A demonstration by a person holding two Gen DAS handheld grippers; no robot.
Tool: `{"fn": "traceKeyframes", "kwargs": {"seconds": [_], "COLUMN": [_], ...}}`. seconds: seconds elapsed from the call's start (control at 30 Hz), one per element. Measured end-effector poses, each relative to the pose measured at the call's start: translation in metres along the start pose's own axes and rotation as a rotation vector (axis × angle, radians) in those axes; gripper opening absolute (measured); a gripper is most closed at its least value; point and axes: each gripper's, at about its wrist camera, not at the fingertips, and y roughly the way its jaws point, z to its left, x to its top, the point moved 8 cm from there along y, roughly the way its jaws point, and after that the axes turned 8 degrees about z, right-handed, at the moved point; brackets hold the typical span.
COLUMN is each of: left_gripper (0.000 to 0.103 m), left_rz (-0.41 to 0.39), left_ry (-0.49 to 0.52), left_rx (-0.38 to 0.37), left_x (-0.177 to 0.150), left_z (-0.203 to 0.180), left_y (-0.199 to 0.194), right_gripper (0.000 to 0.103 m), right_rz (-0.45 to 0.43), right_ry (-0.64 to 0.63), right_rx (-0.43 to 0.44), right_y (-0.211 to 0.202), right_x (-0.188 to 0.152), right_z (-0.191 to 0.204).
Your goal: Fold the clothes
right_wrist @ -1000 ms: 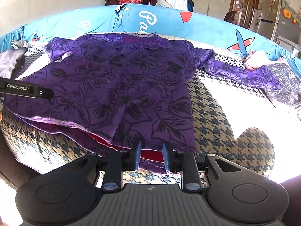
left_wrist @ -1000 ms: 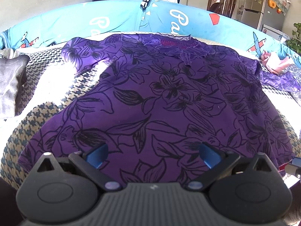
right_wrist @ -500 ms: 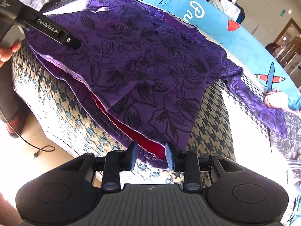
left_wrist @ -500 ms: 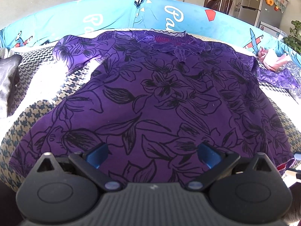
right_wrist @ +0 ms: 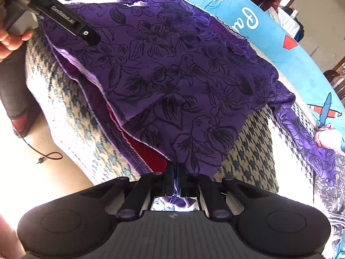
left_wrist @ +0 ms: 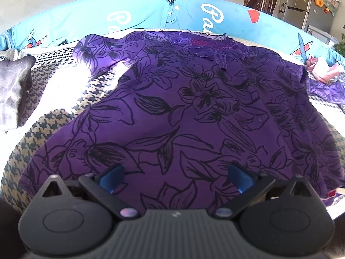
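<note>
The purple floral blouse (left_wrist: 194, 112) lies spread flat on a sofa with a houndstooth cover (left_wrist: 64, 99), its lace neckline (left_wrist: 207, 45) toward the blue backrest (left_wrist: 140, 15) and its hem at the front edge of the seat. One sleeve (right_wrist: 306, 133) stretches out to the side over the seat, toward a pink cloth (right_wrist: 327, 138). The right gripper (right_wrist: 175, 172) has its jaws pressed together on the hem corner of the blouse, where the fabric bunches and a red inner layer (right_wrist: 148, 149) shows under the purple. The left gripper (left_wrist: 175, 176) hangs over the hem on the other side; its jaws stand wide apart and hold nothing. In the right wrist view a hand (right_wrist: 10, 41) holds this left tool above the other hem corner. I judge the step in hand to be the taking of the hem, one corner already pinched and the other not. The garment shows no fold across its body. The next move probably calls for the left jaws to go down to the hem edge and close on both layers of cloth, level with the right grip, so that the hem can be carried evenly toward the neckline. The thin fabric may slip or only its top layer may be caught, so a deep bite is needed.
</note>
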Motion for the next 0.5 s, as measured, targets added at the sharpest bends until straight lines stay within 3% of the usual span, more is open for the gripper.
{"fn": "traceKeyframes", "kwargs": {"seconds": [0.13,0.3,0.5], "left_gripper": [0.103,0.103,0.103], "left_rz": [0.024,0.055,0.051], "left_ry": [-0.058,-0.130,-0.148], "left_rx": [0.101,0.226,0.319], "left_x": [0.000,0.000,-0.002], "left_z": [0.028,0.062,0.079], "left_y": [0.001,0.002,-0.001], "right_gripper": [0.003,0.002,0.003], "right_rz": [0.058,0.117,-0.020], "right_ry": [-0.058,-0.068,0.083], "right_rx": [-0.006,0.099,0.185], "right_y": [-0.007,-0.006,-0.027], "right_x": [-0.018,-0.031,-0.013], "right_z": [0.003,0.010,-0.013]}}
